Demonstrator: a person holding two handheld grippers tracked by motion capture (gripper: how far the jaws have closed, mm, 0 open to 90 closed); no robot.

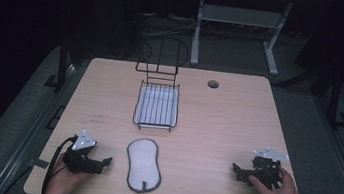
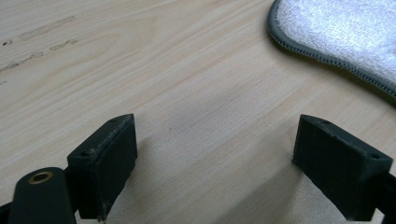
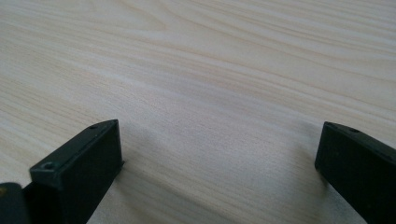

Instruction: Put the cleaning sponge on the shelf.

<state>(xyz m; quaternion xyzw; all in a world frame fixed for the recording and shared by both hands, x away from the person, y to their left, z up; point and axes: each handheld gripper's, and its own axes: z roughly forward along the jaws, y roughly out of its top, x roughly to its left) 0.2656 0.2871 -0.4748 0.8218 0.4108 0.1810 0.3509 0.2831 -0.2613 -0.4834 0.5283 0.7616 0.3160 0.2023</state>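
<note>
Right now we are seeing the white pad (image 1: 143, 165) lying flat near the table's (image 1: 217, 118) front edge, in front of the wire rack (image 1: 157, 102). Just left of it, our left gripper (image 1: 101, 161) is resting with jaws spread, pinching nothing. Well apart on the right, our right gripper (image 1: 237, 170) is sitting with jaws likewise spread over bare wood.

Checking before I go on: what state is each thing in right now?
Left gripper: open, nothing between the jaws, low over the table.
Right gripper: open, holding nothing.
Pad: flat on the table, untouched.
Wire rack: upright, a white pad lying in it.
</note>
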